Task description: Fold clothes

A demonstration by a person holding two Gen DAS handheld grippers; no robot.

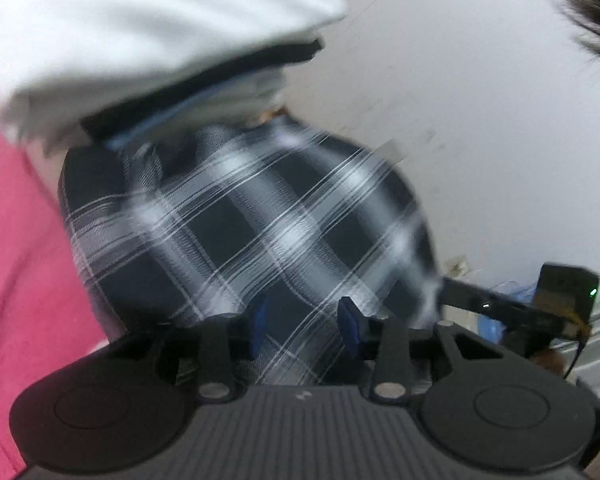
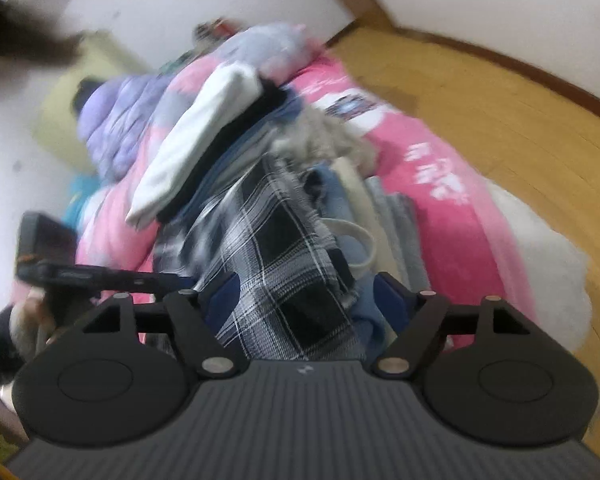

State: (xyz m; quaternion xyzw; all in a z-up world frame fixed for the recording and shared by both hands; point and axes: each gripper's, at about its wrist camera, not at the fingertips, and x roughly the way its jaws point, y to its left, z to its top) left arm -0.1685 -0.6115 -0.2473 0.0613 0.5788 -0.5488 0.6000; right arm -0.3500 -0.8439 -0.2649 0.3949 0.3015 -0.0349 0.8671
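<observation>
My left gripper (image 1: 304, 328) and right gripper (image 2: 304, 300) both gape – the plaid shirt (image 2: 276, 248) lies between their fingers, ungripped, on the pink blanket (image 2: 452, 216).

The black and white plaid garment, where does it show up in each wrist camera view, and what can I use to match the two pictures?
Left wrist view: the plaid garment fills the centre, running down between the left gripper fingers.
Right wrist view: it hangs lower centre, running between the right gripper fingers.
Shared landmark: the folded white garment just above the plaid, on the pink blanket.
</observation>
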